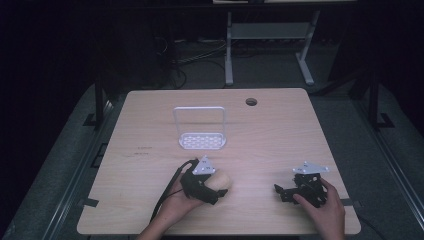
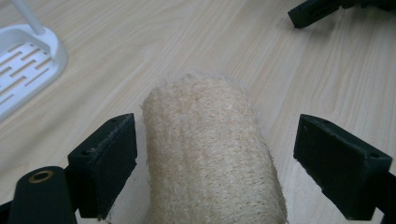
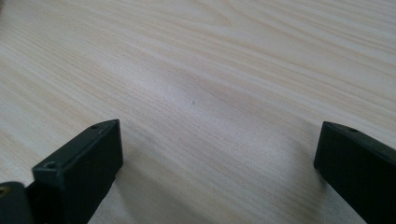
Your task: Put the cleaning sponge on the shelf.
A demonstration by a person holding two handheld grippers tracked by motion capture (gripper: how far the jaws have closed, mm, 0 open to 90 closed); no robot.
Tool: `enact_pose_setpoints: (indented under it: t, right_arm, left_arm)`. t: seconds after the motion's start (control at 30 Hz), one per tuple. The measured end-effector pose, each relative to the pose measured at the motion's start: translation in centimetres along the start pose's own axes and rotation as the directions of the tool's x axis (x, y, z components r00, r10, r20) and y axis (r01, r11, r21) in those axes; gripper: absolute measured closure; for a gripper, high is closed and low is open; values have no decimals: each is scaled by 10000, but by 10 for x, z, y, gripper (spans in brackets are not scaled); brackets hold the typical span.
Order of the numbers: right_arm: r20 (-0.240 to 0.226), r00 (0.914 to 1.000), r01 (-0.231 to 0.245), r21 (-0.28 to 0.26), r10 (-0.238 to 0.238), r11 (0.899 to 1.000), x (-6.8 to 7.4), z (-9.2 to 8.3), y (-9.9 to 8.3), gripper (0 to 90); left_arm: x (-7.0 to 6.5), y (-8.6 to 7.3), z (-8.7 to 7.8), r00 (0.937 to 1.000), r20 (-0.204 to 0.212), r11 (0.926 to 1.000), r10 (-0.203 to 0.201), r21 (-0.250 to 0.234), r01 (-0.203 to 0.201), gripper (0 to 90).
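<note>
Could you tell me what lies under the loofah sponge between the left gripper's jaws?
The loofah sponge rests on the bare wooden table. The wood directly beneath it is covered.

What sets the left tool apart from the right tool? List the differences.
The left tool has a beige, rough-fibred loofah roll between its open jaws; the right tool has bare light wooden table between its jaws. In the high view, the left tool lies nearer the white wire rack than the right tool. Both are black and open.
</note>
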State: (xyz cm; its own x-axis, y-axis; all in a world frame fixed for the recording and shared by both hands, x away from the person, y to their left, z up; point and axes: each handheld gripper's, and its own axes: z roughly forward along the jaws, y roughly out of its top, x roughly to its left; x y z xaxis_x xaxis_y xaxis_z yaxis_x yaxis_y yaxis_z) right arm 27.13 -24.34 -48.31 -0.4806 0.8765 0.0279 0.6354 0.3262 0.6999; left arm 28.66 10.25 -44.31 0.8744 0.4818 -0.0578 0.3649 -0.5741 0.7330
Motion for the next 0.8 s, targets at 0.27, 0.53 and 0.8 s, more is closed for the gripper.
enact_pose_setpoints:
  t: [0.27,0.53,0.8]
  right_arm:
    - [0,10000,1,0,-1,10000,0,0,0,10]
    - [0,10000,2,1,-2,10000,0,0,0,10]
    - [-1,10000,2,0,-2,10000,0,0,0,10]
  left_arm:
    - [0,-3,5,10000,39,9997,14,240,-15,129]
    - [1,-7,10,10000,49,9991,-12,415,10,129]
    - [1,-7,10,10000,31,9984,16,569,-18,138]
